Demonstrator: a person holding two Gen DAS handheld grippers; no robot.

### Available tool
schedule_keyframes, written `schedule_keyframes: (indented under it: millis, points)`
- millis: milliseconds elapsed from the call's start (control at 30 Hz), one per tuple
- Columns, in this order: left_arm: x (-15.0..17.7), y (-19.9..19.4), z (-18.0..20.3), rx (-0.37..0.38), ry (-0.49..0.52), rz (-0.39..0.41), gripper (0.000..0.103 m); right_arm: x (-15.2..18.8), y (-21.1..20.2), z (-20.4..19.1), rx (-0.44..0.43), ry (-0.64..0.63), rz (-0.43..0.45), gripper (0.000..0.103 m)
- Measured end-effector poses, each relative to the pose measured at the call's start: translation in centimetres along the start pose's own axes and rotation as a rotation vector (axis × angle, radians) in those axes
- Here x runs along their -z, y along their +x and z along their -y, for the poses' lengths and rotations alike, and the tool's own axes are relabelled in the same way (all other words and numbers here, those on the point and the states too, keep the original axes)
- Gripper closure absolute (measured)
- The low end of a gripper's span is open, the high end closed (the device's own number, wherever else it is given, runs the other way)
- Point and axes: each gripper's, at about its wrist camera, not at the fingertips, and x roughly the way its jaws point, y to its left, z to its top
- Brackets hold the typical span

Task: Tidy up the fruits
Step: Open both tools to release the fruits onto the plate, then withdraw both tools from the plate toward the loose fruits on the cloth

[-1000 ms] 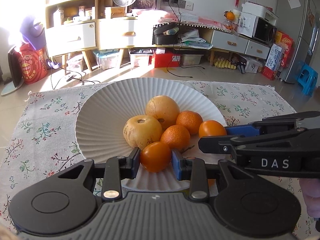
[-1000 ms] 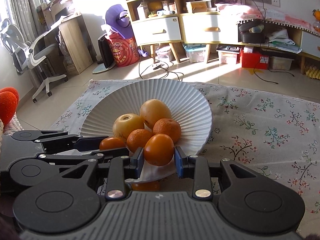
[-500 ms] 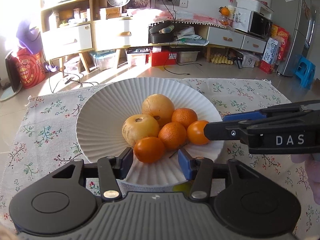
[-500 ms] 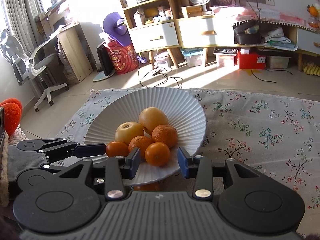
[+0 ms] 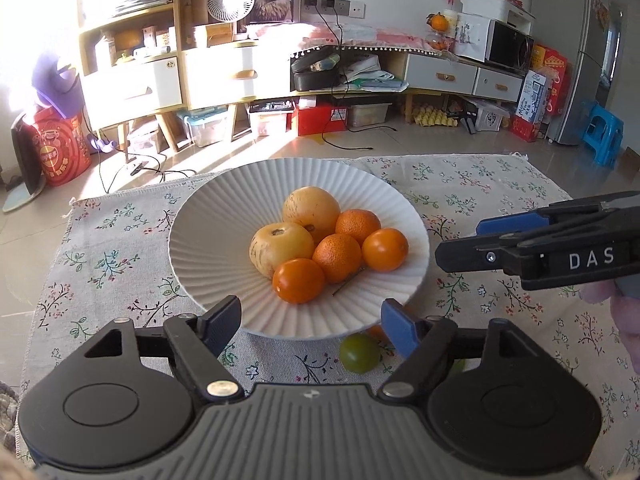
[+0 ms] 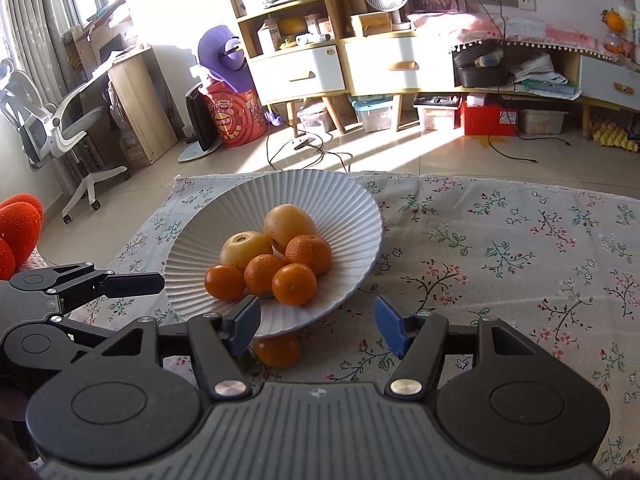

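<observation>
A white ribbed plate on the floral cloth holds two yellow pears and several oranges. My left gripper is open and empty at the plate's near rim. My right gripper is open and empty, also at the near rim; it shows side-on in the left wrist view. A green fruit lies on the cloth just in front of the plate. An orange lies half under the plate's rim.
The floral cloth covers the surface to the right of the plate. Beyond its far edge is tiled floor with cables, cabinets, storage boxes and an office chair. A red object sits at the left edge.
Both grippers let go of their oranges, which now rest on the plate. Both have opened wide and pulled back toward the near rim.
</observation>
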Motion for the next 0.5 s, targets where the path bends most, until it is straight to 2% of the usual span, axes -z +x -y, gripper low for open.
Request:
schedule_keyframes:
  millis: [100, 500]
  points:
    - [0.3, -0.3, -0.3, 0.002, -0.006, -0.003, 0.017, 0.2, -0.4, 0.1, -0.004, 0.003, 0.003, 0.038]
    - [1.5, -1.7, -0.4, 0.003, -0.022, -0.013, 0.005, 1.1, -1.5, 0.2, -0.007, -0.004, 0.003, 0.029]
